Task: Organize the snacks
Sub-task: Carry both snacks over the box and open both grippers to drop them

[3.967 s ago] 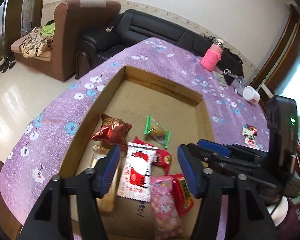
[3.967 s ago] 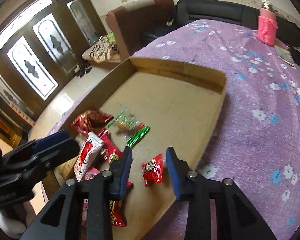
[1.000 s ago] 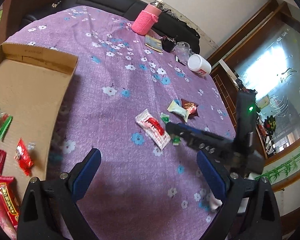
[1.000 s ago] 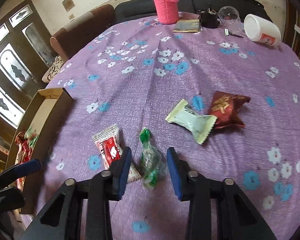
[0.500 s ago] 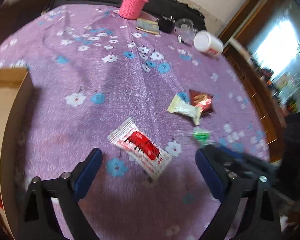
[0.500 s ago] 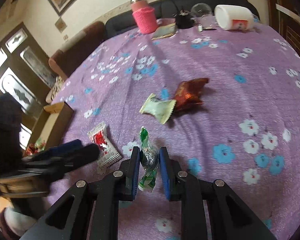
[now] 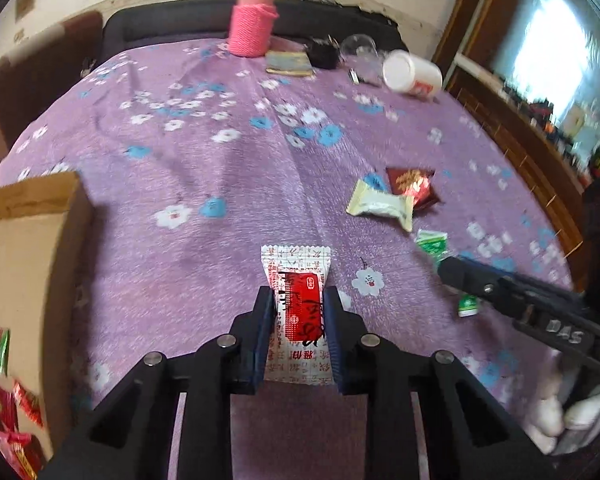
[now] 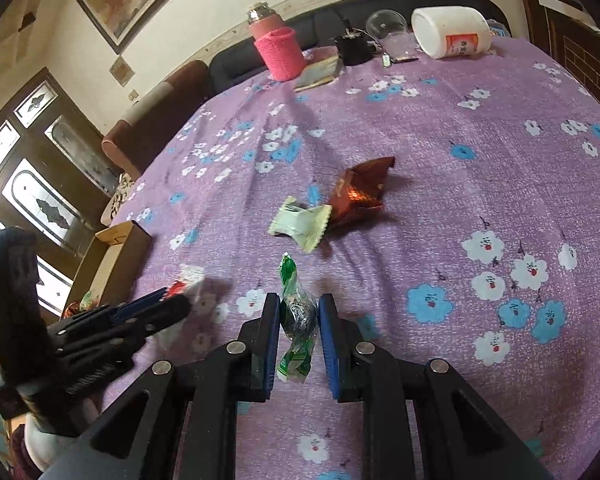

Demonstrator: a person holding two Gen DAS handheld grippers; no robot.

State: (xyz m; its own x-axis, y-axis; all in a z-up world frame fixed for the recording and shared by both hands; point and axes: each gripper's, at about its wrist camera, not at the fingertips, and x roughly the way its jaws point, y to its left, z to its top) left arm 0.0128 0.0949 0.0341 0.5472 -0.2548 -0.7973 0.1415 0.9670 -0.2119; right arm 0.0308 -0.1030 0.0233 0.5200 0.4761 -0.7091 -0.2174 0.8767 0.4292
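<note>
white-and-red packet (image 7: 298,312) sits clamped in the left claw (image 7: 299,322), its long axis running straight out along the fingers, its far end sticking past the tips over the purple cloth of the table (image 7: 220,168). green candy (image 8: 297,320) is pinched the same way in the right claw (image 8: 299,326), its twisted ends poking out ahead of and behind the pads, long axis also in line with the fingers. both claws are closed on their loads, just above or on the cloth; i cannot tell which. the box (image 7: 28,248) that takes the snacks lies to the left of both, its near corner closest to the left claw, so that hand looks to have the shorter carry and the right must cross behind or after it. two snacks are left loose on the table: one pale green packet (image 7: 382,205) and one dark red foil packet (image 7: 412,188), touching each other, ahead of and nearer the right claw. several red, pink and green wrappers already lie in the box; too blurred to count. at the far edge stand one pink bottle (image 7: 253,20), one white jar (image 7: 412,76) on its side and one clear cup (image 8: 388,26).
</note>
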